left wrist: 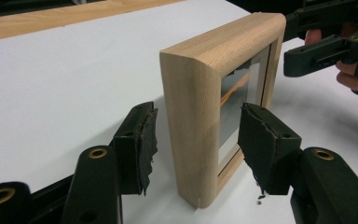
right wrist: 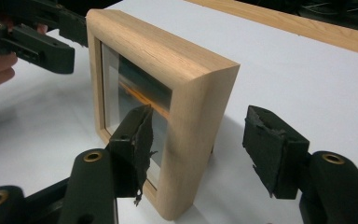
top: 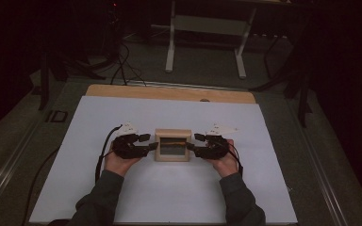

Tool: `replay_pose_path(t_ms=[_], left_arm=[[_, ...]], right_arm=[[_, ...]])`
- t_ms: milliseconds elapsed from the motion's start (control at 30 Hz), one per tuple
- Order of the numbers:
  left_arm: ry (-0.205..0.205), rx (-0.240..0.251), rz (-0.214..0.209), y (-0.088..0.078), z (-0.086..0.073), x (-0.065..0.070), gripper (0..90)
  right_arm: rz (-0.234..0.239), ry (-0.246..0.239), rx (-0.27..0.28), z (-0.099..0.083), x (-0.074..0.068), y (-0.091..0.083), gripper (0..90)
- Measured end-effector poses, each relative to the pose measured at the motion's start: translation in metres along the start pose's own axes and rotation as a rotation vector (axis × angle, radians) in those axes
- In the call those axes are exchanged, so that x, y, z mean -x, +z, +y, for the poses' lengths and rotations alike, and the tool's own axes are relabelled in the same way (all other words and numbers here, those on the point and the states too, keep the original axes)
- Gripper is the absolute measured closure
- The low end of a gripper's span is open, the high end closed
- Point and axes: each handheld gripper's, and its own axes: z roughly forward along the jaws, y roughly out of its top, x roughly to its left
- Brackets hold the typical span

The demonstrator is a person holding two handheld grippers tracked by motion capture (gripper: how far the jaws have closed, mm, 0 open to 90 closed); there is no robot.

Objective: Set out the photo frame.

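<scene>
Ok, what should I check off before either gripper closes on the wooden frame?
1. Light wooden picture frame upright on the white table sheet: ok.
2. Left gripper straddles the frame's edge: ok.
3. Right gripper straddles the opposite edge: ok.
4. Left gripper's fingers pressing the wood: not ok, gap visible.
5. Right gripper's fingers pressing: not ok.
6. Glass intact: cannot tell.

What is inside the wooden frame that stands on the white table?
Inside the wooden frame sits a glass pane, and behind it a dark picture with an orange streak. The glare and the right gripper cover the rest of the picture.
</scene>
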Motion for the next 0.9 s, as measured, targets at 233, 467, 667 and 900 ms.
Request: replay_pose_path(t_ms=[233,467,667,900], left_arm=[[0.008,0.007,0.009,-0.012,-0.004,-0.003,49.1],[0.033,0.009,0.027,-0.025,-0.008,-0.005,50.9],[0.033,-0.008,0.035,-0.031,-0.014,-0.009,51.3],[0.038,-0.033,0.06,-0.039,-0.023,-0.013,51.2]], right_arm=[[-0.007,-0.005,-0.01,-0.002,0.003,-0.01,45.4],[-0.022,-0.009,-0.029,-0.008,0.008,-0.021,48.8],[-0.037,-0.01,-0.051,-0.016,0.014,-0.03,50.1],[-0.052,-0.015,-0.087,-0.027,0.019,-0.04,50.8]])
